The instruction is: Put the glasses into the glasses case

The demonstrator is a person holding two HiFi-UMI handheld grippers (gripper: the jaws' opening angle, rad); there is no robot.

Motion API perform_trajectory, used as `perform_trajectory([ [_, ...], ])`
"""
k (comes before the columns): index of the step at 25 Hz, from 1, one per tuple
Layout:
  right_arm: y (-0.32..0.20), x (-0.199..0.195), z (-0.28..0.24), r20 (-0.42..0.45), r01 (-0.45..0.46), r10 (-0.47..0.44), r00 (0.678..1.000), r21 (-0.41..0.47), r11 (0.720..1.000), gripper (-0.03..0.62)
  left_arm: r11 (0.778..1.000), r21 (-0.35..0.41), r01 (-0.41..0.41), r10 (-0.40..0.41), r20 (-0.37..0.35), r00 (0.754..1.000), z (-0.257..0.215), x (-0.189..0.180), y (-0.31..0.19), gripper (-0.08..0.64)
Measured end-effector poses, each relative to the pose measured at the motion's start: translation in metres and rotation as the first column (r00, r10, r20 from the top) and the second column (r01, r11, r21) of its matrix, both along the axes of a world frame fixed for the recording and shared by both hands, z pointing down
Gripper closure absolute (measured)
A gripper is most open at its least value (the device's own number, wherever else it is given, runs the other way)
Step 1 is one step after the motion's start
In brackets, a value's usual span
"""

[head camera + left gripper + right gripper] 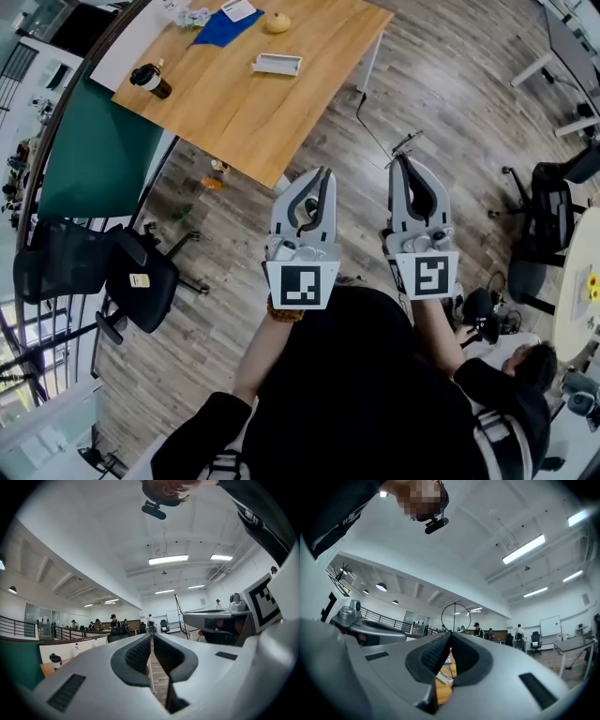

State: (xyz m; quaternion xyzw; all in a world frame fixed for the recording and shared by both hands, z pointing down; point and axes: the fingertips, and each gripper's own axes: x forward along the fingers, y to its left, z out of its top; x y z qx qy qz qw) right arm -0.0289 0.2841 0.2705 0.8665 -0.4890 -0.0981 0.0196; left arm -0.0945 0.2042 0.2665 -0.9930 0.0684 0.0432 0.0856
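My L hand-held gripper point(323, 174) was closed, pads meeting at the tips, nothing btwn them. R hand-held gripper point(401, 159) was closed & empty too, just beside the L. Both pointed fwd over the wood floor point(450, 84), well short of the surface point(281, 112). The white case point(277, 64) lay on the surface near its middle, well apart from both grippers. Thru the gap under the R jaws I saw part of the case point(444, 678). Beyond it lay a blue cloth point(225, 26) & a yellow round thing point(277, 21), w/ a bottle point(150, 80) at the L edge. Couldn't pick out the glasses: a small pale thing point(194, 16) by the cloth was too small to tell. A black chair point(141, 277) stood on the floor to my L.
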Motion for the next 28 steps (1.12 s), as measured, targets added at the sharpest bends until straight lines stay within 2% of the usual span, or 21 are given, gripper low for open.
perform_trajectory([
  [5,-0.012,0.020,-0.004,-0.015,0.002,-0.003,1.000,-0.002,1.000,0.578,0.999,-0.036,-0.009,0.008,-0.030,1.000,-0.001,0.028,-0.013,0.522],
  [12,-0.033,0.059,-0.012,-0.038,0.010,-0.010,0.999,-0.008,1.000,0.578,0.999,0.005,-0.037,0.037,-0.045,0.998,-0.010,0.073,-0.031,0.522],
  [21,-0.073,0.104,-0.027,-0.051,0.030,-0.030,0.998,0.011,0.999,0.578,0.999,-0.017,-0.030,0.029,-0.052,0.998,-0.012,0.119,-0.072,0.522],
  [28,-0.112,0.128,-0.025,-0.057,0.084,-0.086,0.995,-0.043,0.996,0.578,0.998,-0.061,0.005,-0.009,-0.063,0.998,-0.010,0.144,-0.111,0.522],
])
